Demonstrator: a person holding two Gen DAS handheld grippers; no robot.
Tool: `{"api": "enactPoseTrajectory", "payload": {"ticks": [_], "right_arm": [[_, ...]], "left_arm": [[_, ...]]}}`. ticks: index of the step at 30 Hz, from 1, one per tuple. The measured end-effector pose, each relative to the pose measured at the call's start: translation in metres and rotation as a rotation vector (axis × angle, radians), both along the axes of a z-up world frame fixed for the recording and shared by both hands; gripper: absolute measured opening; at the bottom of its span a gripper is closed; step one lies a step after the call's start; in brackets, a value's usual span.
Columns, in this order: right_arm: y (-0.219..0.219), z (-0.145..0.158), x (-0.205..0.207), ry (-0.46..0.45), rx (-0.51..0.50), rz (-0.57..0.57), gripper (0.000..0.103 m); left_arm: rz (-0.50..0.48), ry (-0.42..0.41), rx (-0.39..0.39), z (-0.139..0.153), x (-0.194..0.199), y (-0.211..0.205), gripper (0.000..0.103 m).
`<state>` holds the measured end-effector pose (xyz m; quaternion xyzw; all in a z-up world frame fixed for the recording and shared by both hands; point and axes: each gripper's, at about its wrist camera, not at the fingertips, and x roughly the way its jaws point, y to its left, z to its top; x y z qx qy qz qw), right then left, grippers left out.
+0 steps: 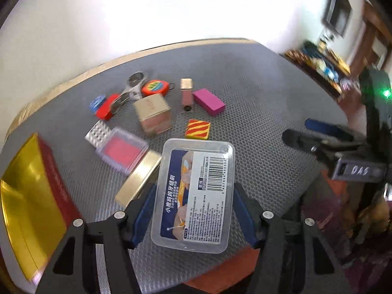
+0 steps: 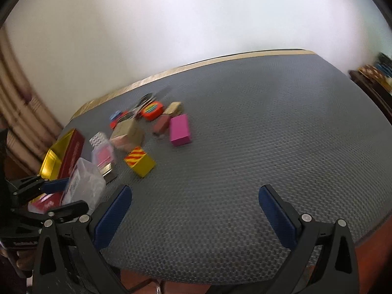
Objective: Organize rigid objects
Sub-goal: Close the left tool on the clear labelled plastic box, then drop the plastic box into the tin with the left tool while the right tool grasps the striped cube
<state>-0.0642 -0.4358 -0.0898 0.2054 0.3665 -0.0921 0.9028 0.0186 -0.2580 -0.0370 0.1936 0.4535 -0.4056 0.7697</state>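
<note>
Clear plastic box [image 1: 193, 196] sits pinched across its long sides between the left gripper [image 1: 193, 216] pads, near table edge; looks light, stiff, slick-walled and slightly flexible, so I'd judge a mid-wall grip right, firm but not crushing. Gold-lined red tray [image 1: 29, 208] at 9 o'clock from it, pink-filled case [image 1: 121, 152] at 11, striped block [image 1: 198, 129] at 12, magenta block [image 1: 209, 101] and the rest of the clutter beyond. Right gripper [image 2: 195, 216] at 3 o'clock, jaws spread wide over bare grey mat [image 2: 245, 147], nothing between them.
</note>
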Motion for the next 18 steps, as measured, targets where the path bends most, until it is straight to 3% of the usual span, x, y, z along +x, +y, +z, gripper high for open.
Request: {"api": "enactPoseTrajectory", "payload": {"ticks": [5, 9, 13, 18], "right_arm": [[0.034, 0.011, 0.026, 0.003, -0.132, 0.247, 0.103], [0.056, 0.016, 0.061, 0.013, -0.178, 0.493, 0.101], [0.062, 0.01, 0.091, 0.064, -0.213, 0.603, 0.083], [0.067, -0.004, 0.113, 0.145, -0.283, 0.657, 0.076]], "left_arm": [[0.108, 0.009, -0.046, 0.014, -0.009, 0.025, 0.063], [0.164, 0.002, -0.076, 0.028, -0.014, 0.043, 0.063], [0.227, 0.005, -0.1, 0.036, -0.01, 0.067, 0.063], [0.269, 0.0, -0.109, 0.043, -0.007, 0.085, 0.063]]}}
